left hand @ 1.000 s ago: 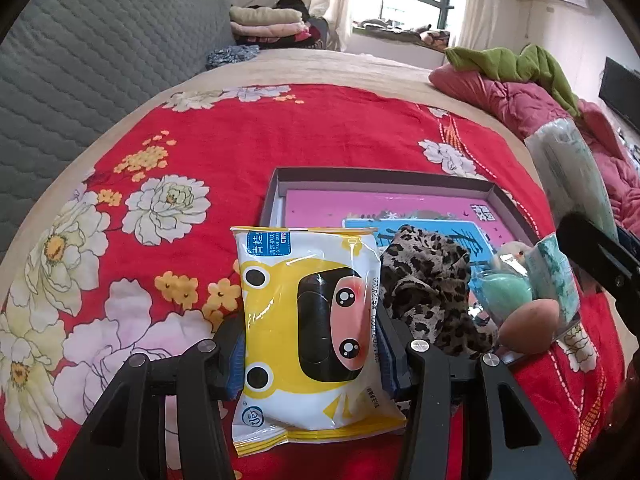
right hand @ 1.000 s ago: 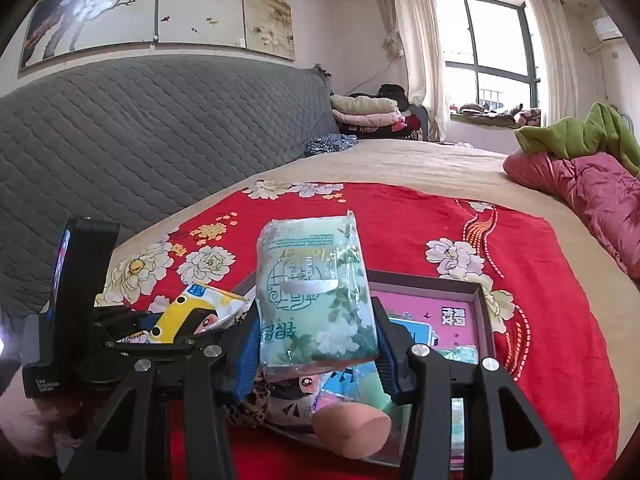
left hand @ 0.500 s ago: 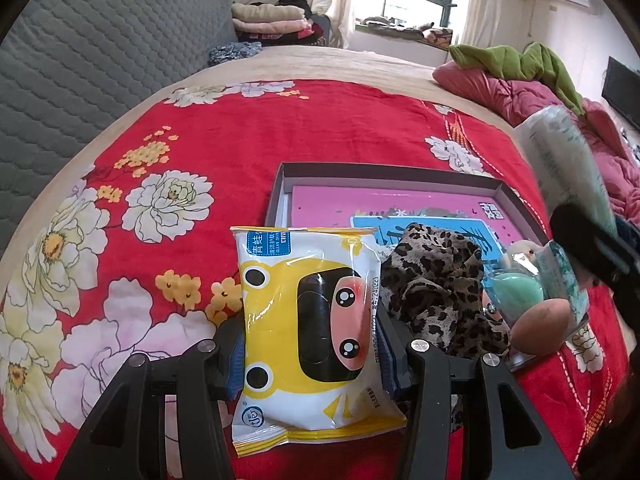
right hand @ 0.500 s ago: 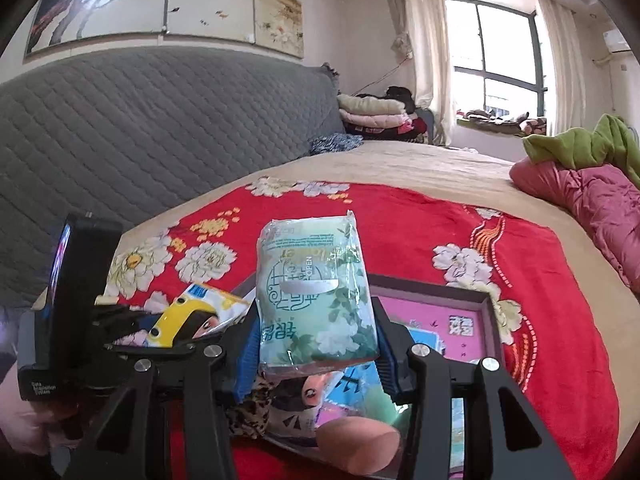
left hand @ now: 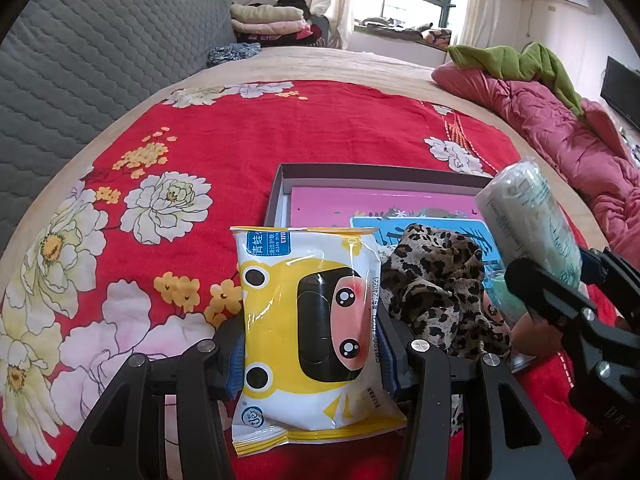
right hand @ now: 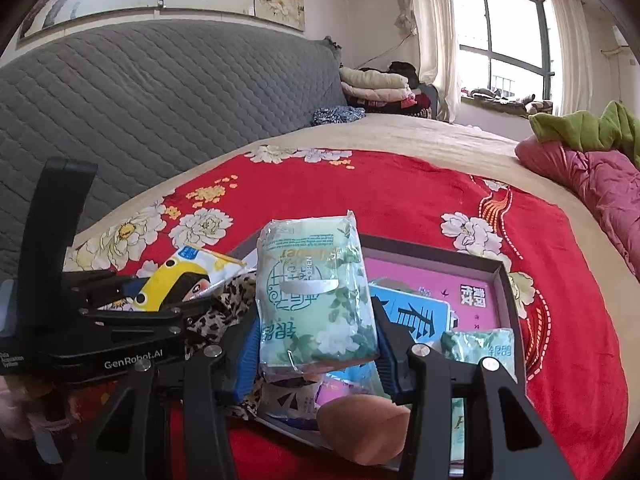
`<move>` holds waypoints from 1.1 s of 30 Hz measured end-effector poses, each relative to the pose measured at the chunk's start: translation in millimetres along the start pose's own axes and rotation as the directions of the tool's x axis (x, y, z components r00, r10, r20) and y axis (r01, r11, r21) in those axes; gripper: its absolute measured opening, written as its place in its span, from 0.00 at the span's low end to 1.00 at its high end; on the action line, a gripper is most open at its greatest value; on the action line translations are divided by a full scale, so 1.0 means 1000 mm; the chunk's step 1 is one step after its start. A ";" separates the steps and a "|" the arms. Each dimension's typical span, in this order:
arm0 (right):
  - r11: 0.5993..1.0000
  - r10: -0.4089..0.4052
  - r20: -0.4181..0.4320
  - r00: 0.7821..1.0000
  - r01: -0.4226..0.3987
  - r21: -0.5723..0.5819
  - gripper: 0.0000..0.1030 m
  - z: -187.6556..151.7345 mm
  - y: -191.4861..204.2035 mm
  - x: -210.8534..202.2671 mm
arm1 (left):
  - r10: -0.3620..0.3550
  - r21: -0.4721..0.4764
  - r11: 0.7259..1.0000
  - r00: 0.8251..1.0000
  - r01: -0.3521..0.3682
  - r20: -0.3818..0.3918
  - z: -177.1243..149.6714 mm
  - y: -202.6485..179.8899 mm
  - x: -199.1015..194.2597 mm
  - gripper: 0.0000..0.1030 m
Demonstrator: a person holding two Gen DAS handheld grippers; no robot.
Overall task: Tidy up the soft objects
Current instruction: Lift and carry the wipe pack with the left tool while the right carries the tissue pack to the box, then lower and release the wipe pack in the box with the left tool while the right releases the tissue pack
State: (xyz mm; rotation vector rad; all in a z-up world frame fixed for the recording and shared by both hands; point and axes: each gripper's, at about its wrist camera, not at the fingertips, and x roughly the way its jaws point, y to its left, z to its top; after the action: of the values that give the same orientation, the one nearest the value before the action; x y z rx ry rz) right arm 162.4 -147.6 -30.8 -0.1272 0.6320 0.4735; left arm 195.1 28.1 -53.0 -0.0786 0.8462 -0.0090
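Note:
My left gripper (left hand: pixel 312 352) is shut on a yellow frog-print wipes pack (left hand: pixel 312 320), held above the red flowered blanket just left of the shallow box (left hand: pixel 360 178). My right gripper (right hand: pixel 316 356) is shut on a pale green tissue pack (right hand: pixel 316 296), held over the box's near end; that pack also shows at the right of the left wrist view (left hand: pixel 528 220). Inside the box lie a leopard-print cloth (left hand: pixel 436 288), a peach sponge (right hand: pixel 360 428), a second small green tissue pack (right hand: pixel 480 346) and a teal sponge (left hand: pixel 504 300).
The box (right hand: pixel 502 280) has a pink and blue printed floor. The red flowered blanket (left hand: pixel 240 140) covers the bed. A grey quilted headboard (right hand: pixel 160 92) stands at the left, a pink quilt with green cloth (left hand: pixel 540 92) at the right, folded clothes (left hand: pixel 268 20) at the back.
The right gripper with the green tissue pack has sunk and come closer over the box, now larger at the right of the left wrist view. The left gripper and its pack have stayed put.

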 end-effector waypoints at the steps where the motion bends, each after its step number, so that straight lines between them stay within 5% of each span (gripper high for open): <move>1: 1.000 0.002 -0.009 1.000 -0.002 -0.004 0.47 -0.001 0.001 0.001 | 0.000 0.002 1.000 1.000 0.000 -0.001 0.000 0.000 0.000 0.51; 24: 1.000 0.015 -0.107 0.994 -0.017 -0.019 0.50 -0.012 0.007 0.019 | -0.004 -0.049 0.999 1.000 0.005 0.005 0.000 0.008 0.003 0.53; 33: 0.999 0.025 -0.120 0.992 -0.022 0.027 0.59 -0.012 -0.001 0.020 | -0.017 -0.063 0.998 1.000 0.017 0.006 0.000 0.009 0.004 0.55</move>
State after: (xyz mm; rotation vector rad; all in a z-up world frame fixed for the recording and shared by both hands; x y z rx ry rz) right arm 170.5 -143.9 -53.0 -0.1242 0.7583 0.4829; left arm 197.3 37.2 -56.5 -0.1452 0.8403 0.0020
